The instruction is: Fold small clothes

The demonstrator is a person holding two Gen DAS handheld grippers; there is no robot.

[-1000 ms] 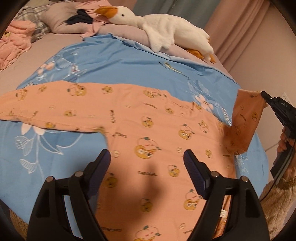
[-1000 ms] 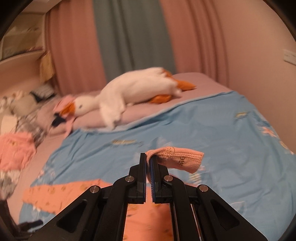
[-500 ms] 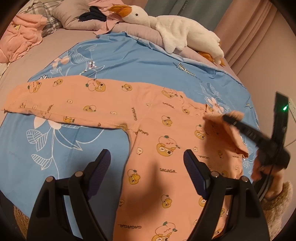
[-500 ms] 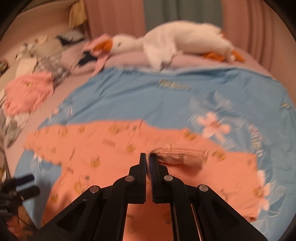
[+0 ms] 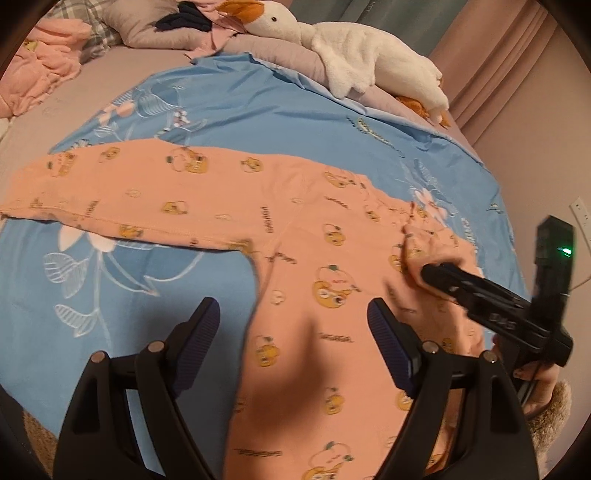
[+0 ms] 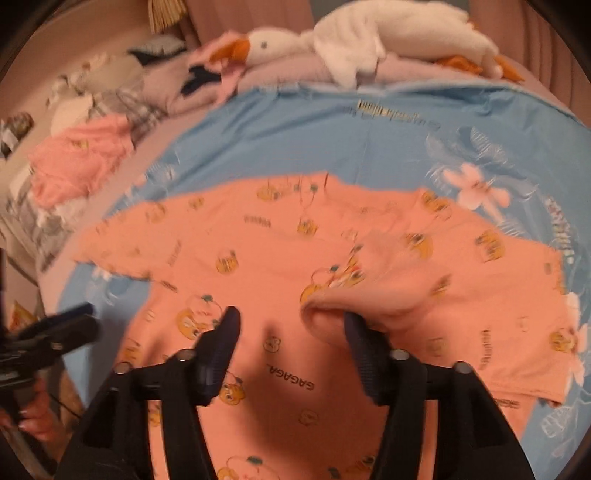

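A small orange long-sleeved top (image 5: pixel 295 236) with yellow cartoon prints lies flat on a blue floral bedsheet (image 5: pixel 229 110). Its left sleeve (image 5: pixel 110 195) stretches out to the left. Its right sleeve (image 6: pixel 369 295) is folded in over the body, and the cuff lies bunched beside my right gripper's right finger. My right gripper (image 6: pixel 291 325) is open just above the top; it also shows in the left wrist view (image 5: pixel 428 273). My left gripper (image 5: pixel 291 317) is open and empty, above the top's lower left side.
A white plush goose (image 5: pixel 354 59) lies along the pillows at the far edge of the bed. Piles of pink clothes (image 5: pixel 33 81) and a grey pillow (image 5: pixel 147 29) lie at the far left. A wall (image 5: pixel 535 147) borders the bed on the right.
My right gripper carried the right sleeve's cuff left over the top's body, came down and opened, letting it go. My left gripper stayed open, shifting slightly.
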